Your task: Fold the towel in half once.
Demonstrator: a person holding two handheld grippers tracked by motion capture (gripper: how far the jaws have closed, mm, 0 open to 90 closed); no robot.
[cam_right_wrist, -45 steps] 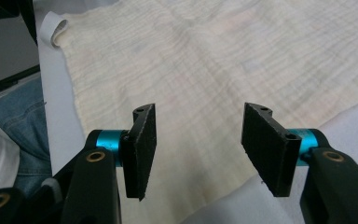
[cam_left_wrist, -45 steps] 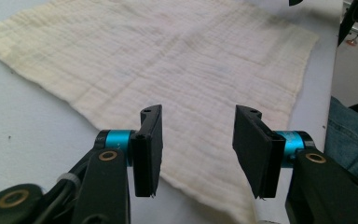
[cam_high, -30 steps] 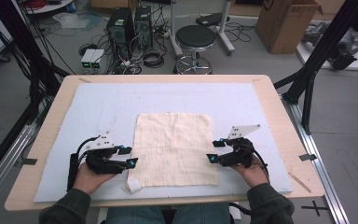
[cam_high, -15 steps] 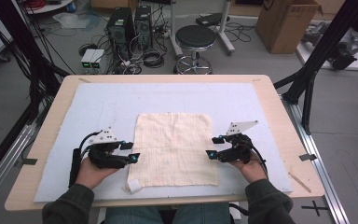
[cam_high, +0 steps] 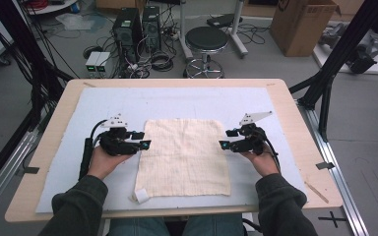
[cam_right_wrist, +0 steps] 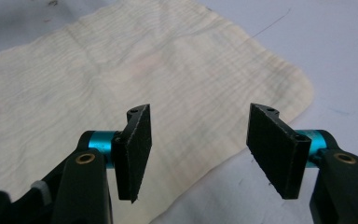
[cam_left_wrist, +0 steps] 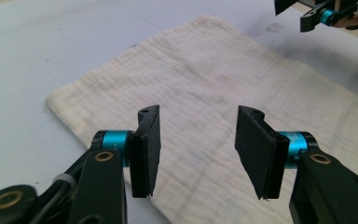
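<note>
A cream woven cloth lies flat on the pale blue mat, with a small white tag at its near left corner. My left gripper hovers at the cloth's left edge, open, its jaws spread over the cloth with nothing between them. At the cloth's right edge, my right gripper is open too, its jaws spanning the border of the cloth near its far corner. The right gripper also shows across the cloth in the left gripper view.
The pale blue mat covers most of the wooden table. Beyond the far edge stand a black stool, computer towers with cables, and a cardboard box. Black frame legs rise at the right.
Both grippers have moved away from me along the cloth's side edges, toward its far half. The cloth has not moved.
</note>
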